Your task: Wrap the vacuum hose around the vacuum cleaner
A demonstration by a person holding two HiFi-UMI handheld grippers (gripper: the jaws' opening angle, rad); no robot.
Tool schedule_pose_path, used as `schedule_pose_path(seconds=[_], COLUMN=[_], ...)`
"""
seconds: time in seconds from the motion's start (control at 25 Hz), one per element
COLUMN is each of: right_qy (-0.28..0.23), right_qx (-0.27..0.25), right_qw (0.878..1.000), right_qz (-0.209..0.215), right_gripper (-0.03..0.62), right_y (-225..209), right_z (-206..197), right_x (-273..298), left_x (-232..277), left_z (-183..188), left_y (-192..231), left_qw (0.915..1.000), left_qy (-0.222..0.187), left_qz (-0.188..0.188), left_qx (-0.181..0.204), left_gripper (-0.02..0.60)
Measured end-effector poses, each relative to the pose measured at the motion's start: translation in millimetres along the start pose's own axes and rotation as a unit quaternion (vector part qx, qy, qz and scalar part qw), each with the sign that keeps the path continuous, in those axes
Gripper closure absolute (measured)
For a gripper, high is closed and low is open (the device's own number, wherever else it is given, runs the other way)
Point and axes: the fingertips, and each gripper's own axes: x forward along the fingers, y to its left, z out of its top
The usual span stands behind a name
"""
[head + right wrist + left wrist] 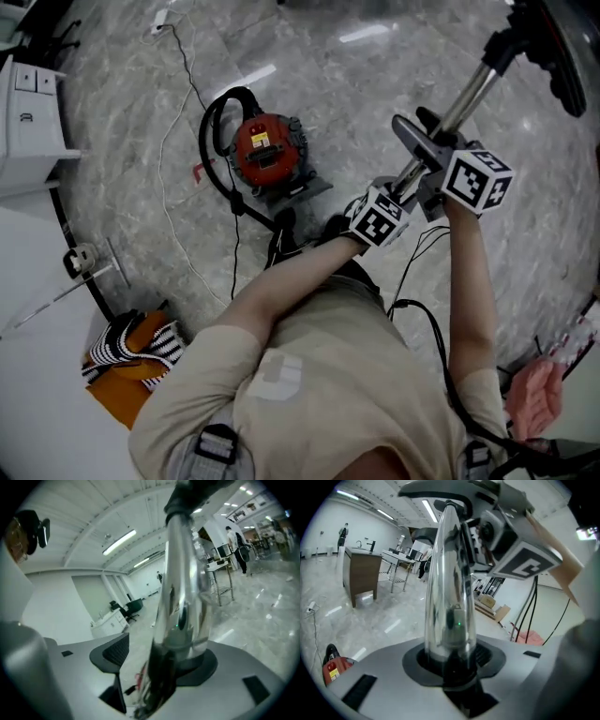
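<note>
- Chrome wand (466, 101), rigid and slick, runs up through both tools; it looks light but long, and is best held low on the bare tube.
- The black hose (205, 131), probably soft and springy, loops beside the red vacuum cleaner (267, 150) on the marble floor (375, 75), well apart from the tools.
- The left tool (450, 667) is clamped on the wand.
- The right tool (159, 667) gapes wide; the wand rests against one jaw only.

Chrome wand (180, 588) between wide-apart jaws of hand-held gripper (159, 660), office behind
</note>
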Motion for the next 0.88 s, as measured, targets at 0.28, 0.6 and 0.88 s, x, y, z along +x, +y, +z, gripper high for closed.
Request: schedule_pose_path(seconds=[0.28,0.6,0.88], right_qy=[0.024,0.047,0.084], right_qx=[-0.1,-0.167,-0.169], right_qw=[0.994,0.985,0.982], right_qz=[-0.021,0.024,0.0], right_gripper=[0.5,0.521,0.52], right_y=[-8,-13,-48], right_z=[42,98,128], right_x=[5,10,15], left_x=[5,-89,-214], left_z=[57,59,-133], left_y=[8,68,174], left_qw=[0.9987,0.9903,0.971], left_qy=[-0.046,-0.135,-0.054], left_qz=[0.02,0.008,0.138], left_qx=[0.002,-0.03,-0.188], left_gripper=[0.445,0.318,0.318])
